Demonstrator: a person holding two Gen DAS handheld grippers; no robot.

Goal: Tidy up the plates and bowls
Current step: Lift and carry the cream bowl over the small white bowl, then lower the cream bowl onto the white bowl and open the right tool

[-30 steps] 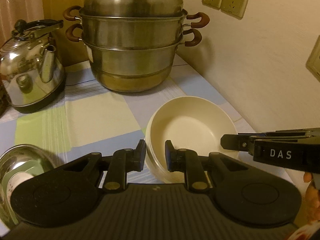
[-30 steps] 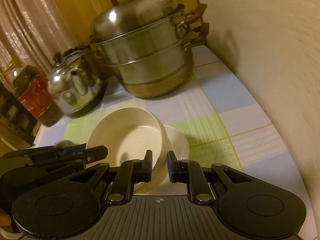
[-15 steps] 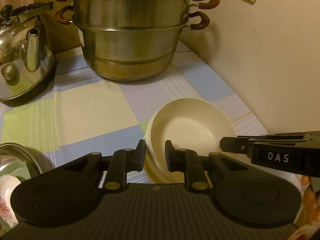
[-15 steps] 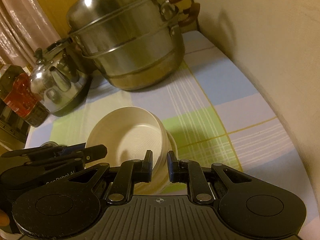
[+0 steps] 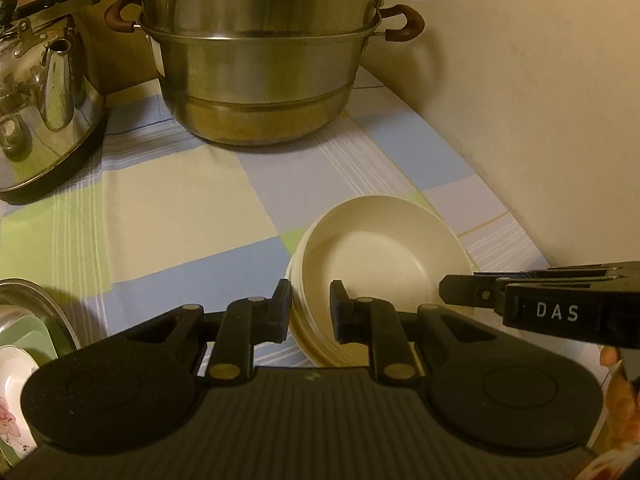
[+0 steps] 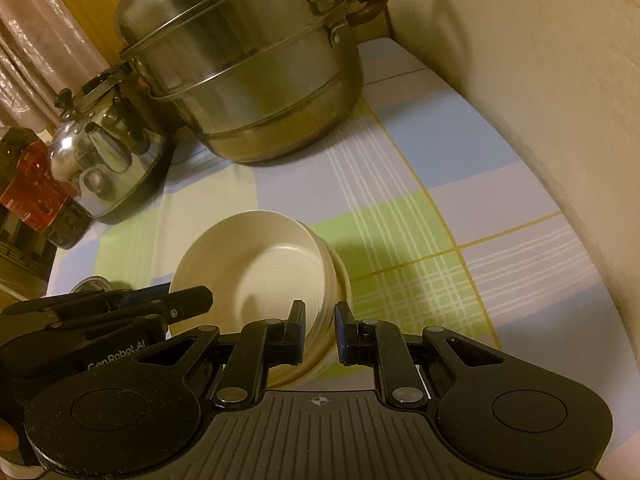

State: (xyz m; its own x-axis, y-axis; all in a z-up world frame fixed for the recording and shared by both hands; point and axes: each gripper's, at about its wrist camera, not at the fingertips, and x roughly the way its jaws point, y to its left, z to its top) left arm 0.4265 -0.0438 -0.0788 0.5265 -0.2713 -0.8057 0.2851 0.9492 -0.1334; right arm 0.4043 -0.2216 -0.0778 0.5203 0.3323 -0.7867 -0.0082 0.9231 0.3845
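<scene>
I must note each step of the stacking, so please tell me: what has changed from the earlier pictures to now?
Both grippers, the left gripper and right gripper, lowered the cream ribbed bowls toward the checked tablecloth; the stack now sits lower, and the steel steamer pot looms higher in view. Each gripper kept its grip on opposite rims. The pot and the steel kettle stayed put.

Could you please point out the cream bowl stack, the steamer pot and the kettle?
cream bowl stack [image 5: 384, 256]: left wrist view, top bowl's inside.
steamer pot [image 5: 256, 76]: left wrist view, lower tier's wall.
kettle [image 6: 108, 160]: right wrist view, body.
</scene>
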